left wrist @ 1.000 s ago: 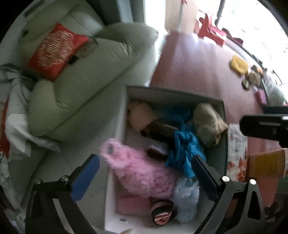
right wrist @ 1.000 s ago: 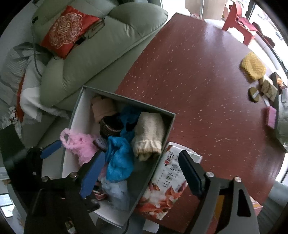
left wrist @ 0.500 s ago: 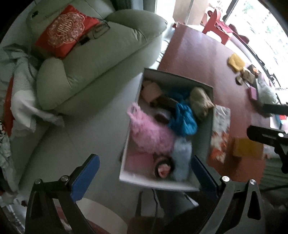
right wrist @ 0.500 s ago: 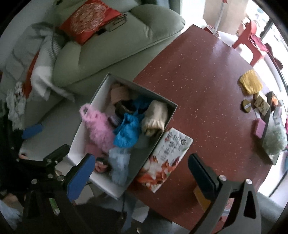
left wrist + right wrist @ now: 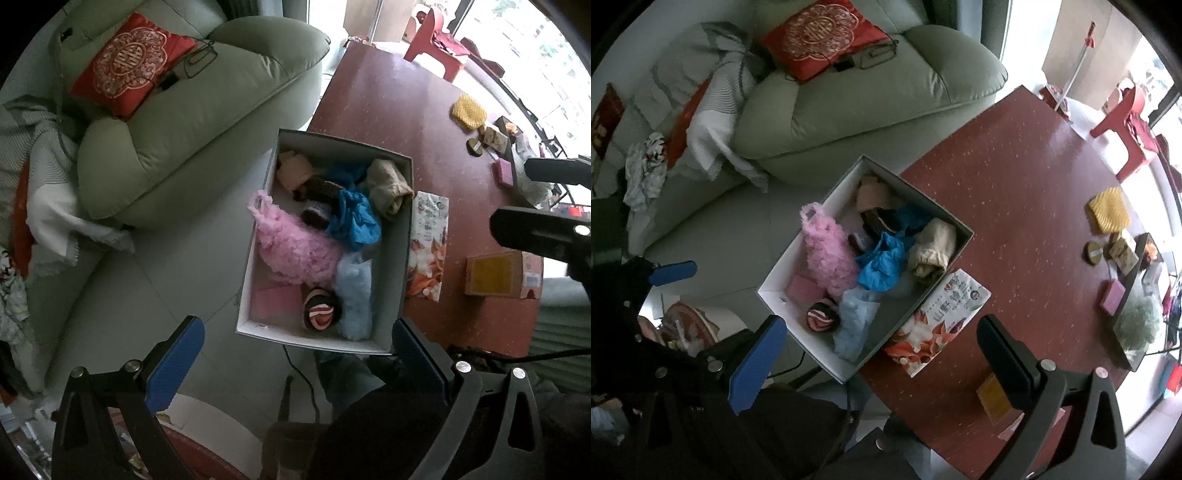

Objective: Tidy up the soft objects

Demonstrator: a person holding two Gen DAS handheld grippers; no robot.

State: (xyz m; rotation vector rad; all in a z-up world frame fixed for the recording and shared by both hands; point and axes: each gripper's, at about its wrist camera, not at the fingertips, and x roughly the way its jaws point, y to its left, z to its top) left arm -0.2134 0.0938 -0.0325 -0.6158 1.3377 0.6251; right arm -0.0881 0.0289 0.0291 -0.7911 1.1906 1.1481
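Two grippers hang high above the room, both with jaws spread wide and nothing between them: the left gripper (image 5: 293, 345) and the right gripper (image 5: 882, 341). Below them a dark red table (image 5: 1015, 206) speckled with pale flecks stands next to a pale green sofa (image 5: 849, 96) on a light tiled floor (image 5: 177, 258). An open box (image 5: 258, 236) sits at the table's edge nearest the sofa, partly overhanging it. Inside lie a fluffy pink bag (image 5: 295, 247), a blue cloth (image 5: 354, 219), a beige sock roll (image 5: 388, 184), a pale blue fuzzy piece (image 5: 354, 291) and a striped ball (image 5: 319, 308). A tissue pack (image 5: 938, 325) lies flat just beside the box. A yellow knit piece (image 5: 1108, 214) rests near the table's far edge, well apart. A red cushion (image 5: 129, 62) leans on the sofa.
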